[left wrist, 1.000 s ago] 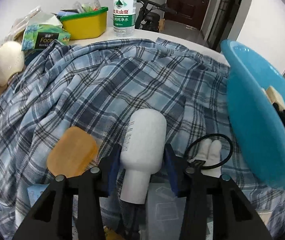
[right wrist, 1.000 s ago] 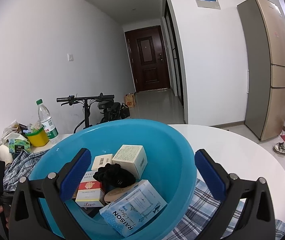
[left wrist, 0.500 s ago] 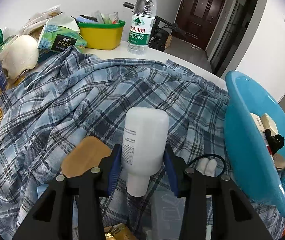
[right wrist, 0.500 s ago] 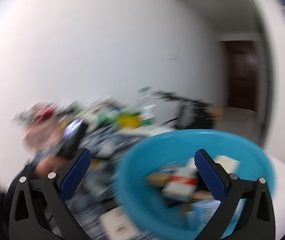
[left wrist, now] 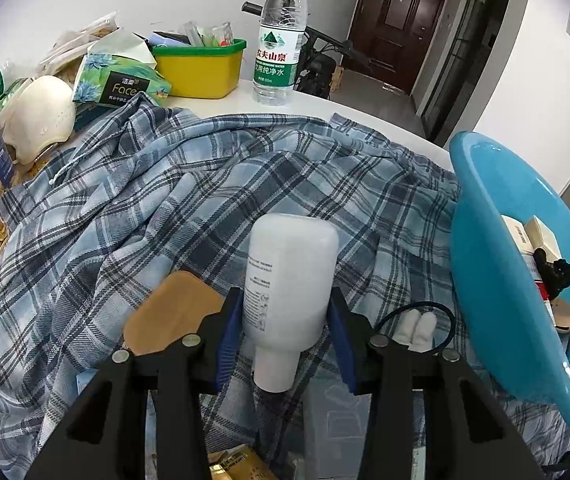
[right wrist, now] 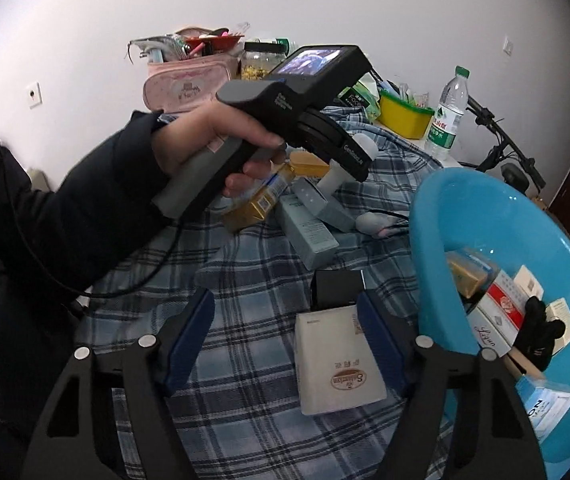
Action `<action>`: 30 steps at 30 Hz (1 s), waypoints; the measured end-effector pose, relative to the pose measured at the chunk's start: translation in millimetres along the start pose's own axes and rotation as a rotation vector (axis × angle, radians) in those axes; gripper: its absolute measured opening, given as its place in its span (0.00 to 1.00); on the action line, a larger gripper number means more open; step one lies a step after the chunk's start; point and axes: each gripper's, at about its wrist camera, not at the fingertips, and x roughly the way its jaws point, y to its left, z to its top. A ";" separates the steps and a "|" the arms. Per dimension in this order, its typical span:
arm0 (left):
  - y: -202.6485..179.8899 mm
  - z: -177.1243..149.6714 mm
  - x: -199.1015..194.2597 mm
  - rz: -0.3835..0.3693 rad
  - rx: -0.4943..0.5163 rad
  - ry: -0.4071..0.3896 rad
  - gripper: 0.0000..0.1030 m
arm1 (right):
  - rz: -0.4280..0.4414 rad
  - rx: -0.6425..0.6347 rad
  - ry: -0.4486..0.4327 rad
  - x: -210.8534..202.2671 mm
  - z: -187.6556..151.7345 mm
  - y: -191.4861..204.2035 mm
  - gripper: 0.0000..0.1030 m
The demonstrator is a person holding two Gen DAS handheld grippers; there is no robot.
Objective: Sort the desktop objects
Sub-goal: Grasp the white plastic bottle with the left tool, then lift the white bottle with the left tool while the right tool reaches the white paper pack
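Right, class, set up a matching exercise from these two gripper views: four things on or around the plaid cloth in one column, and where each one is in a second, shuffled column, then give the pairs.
Things
1. white bottle
2. black hair tie
3. water bottle
4. beige box

Places
A. standing on the white table, beside the yellow bin
B. gripped between the left gripper's jaws
C. lying flat on the plaid cloth, in front of the right gripper
D. inside the blue basin

Pairs: 1-B, 2-D, 3-A, 4-C
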 end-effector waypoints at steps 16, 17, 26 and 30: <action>-0.9 -1.2 1.3 0.007 0.007 0.002 0.43 | -0.118 0.033 0.259 52.6 -13.6 -11.6 0.61; -0.9 -1.4 1.4 0.008 0.008 0.003 0.43 | -0.135 0.041 0.275 56.2 -15.6 -14.2 0.61; -0.6 -2.1 1.7 0.011 0.014 0.008 0.43 | -0.135 0.052 0.283 56.4 -17.5 -16.4 0.61; -1.3 -2.6 2.1 0.020 0.018 0.007 0.42 | -0.178 0.055 0.282 54.0 -16.7 -18.4 0.37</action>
